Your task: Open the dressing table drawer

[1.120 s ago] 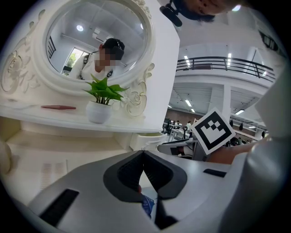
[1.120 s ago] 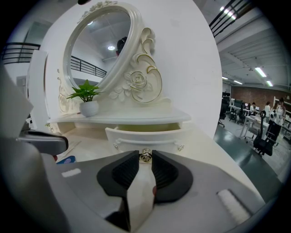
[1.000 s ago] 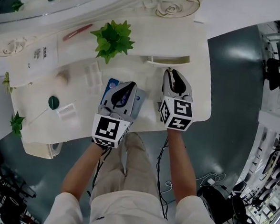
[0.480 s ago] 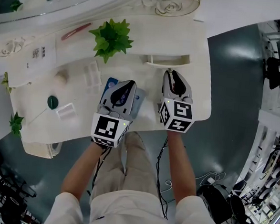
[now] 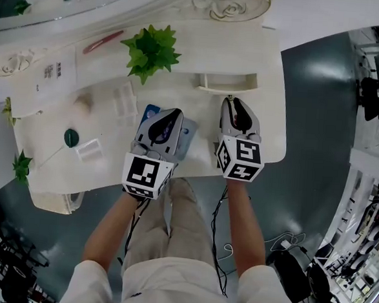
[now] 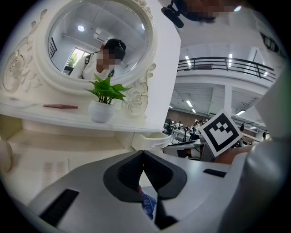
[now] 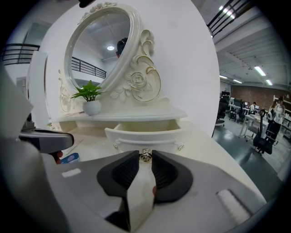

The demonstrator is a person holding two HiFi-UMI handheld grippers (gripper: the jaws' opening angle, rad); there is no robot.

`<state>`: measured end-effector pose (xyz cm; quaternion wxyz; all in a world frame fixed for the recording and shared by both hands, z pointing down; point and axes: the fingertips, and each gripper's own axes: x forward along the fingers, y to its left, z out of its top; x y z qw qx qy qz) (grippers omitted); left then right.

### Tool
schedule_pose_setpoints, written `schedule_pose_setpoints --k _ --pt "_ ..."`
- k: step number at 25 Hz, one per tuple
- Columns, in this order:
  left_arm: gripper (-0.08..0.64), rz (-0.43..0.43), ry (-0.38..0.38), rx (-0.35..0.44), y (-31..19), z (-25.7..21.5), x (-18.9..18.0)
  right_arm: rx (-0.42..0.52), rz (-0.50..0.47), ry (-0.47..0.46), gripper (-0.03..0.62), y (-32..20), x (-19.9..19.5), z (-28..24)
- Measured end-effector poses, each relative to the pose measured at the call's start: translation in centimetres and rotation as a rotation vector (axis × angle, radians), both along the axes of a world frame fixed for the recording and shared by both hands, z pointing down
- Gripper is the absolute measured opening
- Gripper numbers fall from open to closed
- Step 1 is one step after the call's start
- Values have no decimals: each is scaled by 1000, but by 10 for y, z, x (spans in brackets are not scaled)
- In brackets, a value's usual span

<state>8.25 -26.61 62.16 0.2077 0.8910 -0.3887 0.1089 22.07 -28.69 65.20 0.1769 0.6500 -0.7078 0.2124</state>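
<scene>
The right gripper (image 5: 230,100) is closed narrowly on the small gold knob (image 7: 145,155) at the middle of the drawer (image 7: 146,135), a pad on either side of it. The left gripper (image 6: 143,152) is held just beside it over the tabletop, jaws fully together with nothing between them. The drawer stands partly pulled out from under the low shelf at the right end of the dressing table (image 5: 269,137), its pale hollow showing behind the front panel. The table is cream white with a glossy top, and behind it rises an oval mirror (image 6: 97,41) in a carved frame of scrolls and roses. On the shelf stand a small green potted plant (image 5: 151,51) and, to its left, a red pen-like stick (image 5: 105,42). Elsewhere on the table lie a printed paper sheet (image 5: 52,73), a clear box (image 5: 125,99), a second clear box (image 5: 89,149), a dark green round thing (image 5: 72,138) and, under the left gripper, a blue packet (image 5: 151,112). The floor (image 5: 314,124) around the table is dark grey-blue and shiny, with cables (image 5: 287,242) trailing on it near the person's legs and racks of equipment (image 5: 374,96) along the right edge of the head view. The room is a big open hall: a railed balcony (image 6: 227,63) runs above, strip lights line the ceiling, and desks with office chairs (image 7: 261,136) stand well beyond the table
</scene>
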Motion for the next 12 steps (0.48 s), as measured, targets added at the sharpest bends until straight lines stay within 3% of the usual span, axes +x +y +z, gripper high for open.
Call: schedule_pose_setpoints --k 12 --pt "11 -12 6 3 5 -1 -3 -2 -5 -2 97 9 -1 -1"
